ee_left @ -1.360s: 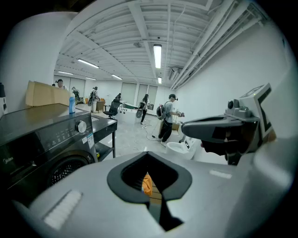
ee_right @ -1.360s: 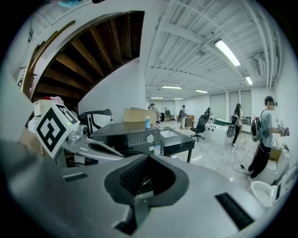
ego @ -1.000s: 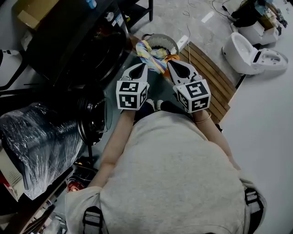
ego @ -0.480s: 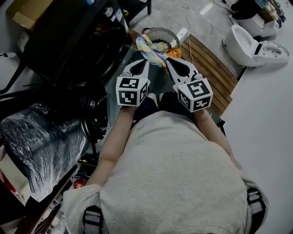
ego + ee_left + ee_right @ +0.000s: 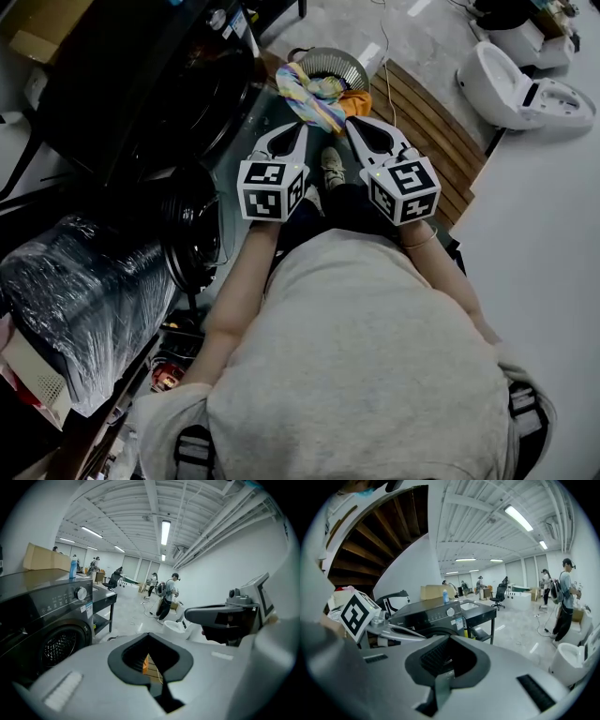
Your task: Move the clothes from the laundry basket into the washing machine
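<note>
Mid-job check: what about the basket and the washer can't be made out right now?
- Laundry basket: small and far in head view; colourful clothes cover whatever lies beneath.
- Washing machine drum contents: too dark in head view; the left gripper blocks its lower part in left gripper view.

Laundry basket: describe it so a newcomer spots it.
Start at the black washing machine, upper left in the head view. Between it and the slatted wooden platform stands the laundry basket. It alone is round and grey, with multicoloured clothes spilling over its rim.
</note>
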Tool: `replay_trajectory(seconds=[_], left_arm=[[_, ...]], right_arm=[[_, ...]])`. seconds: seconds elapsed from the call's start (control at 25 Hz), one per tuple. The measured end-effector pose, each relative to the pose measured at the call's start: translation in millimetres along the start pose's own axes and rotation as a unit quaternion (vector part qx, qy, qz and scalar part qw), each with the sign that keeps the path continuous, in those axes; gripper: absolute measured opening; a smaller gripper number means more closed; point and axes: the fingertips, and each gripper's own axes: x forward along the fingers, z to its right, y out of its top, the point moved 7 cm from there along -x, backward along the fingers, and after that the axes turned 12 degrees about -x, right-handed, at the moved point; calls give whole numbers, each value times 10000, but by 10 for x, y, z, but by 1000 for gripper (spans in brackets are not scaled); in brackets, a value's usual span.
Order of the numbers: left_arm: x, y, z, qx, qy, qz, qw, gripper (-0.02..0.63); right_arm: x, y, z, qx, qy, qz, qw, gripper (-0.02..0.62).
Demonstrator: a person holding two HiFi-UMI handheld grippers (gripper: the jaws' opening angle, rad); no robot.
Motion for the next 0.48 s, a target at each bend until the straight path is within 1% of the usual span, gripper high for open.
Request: replay_trajectory(seconds=[0.12, 0.32, 0.4, 0.48], left_arm=[[175, 57, -79, -199, 120, -7, 9997, 9], [545, 258, -195, -516, 354, -40, 9980, 9], [693, 352, -214, -559, 410, -18, 9976, 8], [818, 430, -237, -515, 503, -2, 9974, 9]], right_arm=[[164, 6, 216, 19, 115, -77, 9999, 8], [486, 83, 638, -93, 460, -193, 9987, 8], [604, 109, 819, -96, 567, -218, 9981, 8], [711, 121, 963, -134, 707, -262, 9971, 8]])
